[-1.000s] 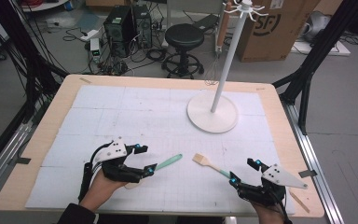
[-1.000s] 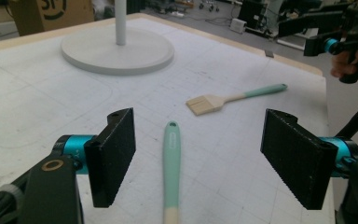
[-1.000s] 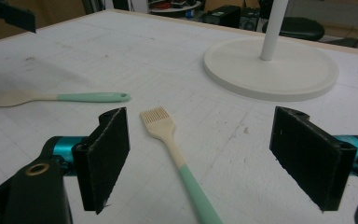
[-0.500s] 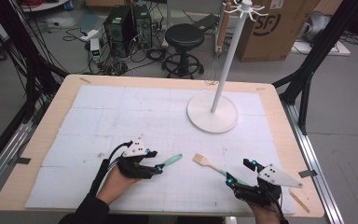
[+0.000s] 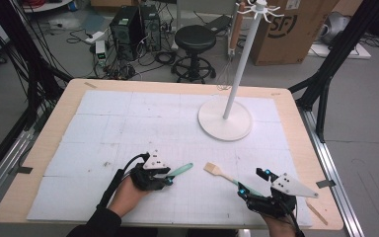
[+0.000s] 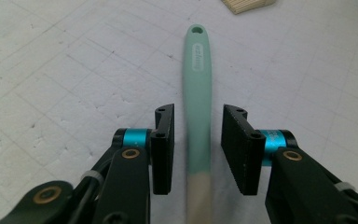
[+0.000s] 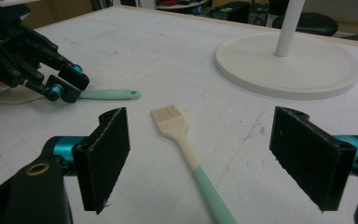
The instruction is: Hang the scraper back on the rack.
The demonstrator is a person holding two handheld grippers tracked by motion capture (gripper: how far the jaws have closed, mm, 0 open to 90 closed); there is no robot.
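Left hand-held gripper (image 6: 196, 144) straddling the mint-handled spatula (image 6: 197, 107)

The spatula lies flat on the tabletop (image 5: 128, 128) near its front edge, its handle between jaws that have just been closing (a gap shows on each side, so not yet gripped). The right hand-held gripper (image 7: 214, 154) stands wide open over the pastry brush (image 7: 182, 140), which lies just beside the spatula, near the white stand (image 5: 225, 118).
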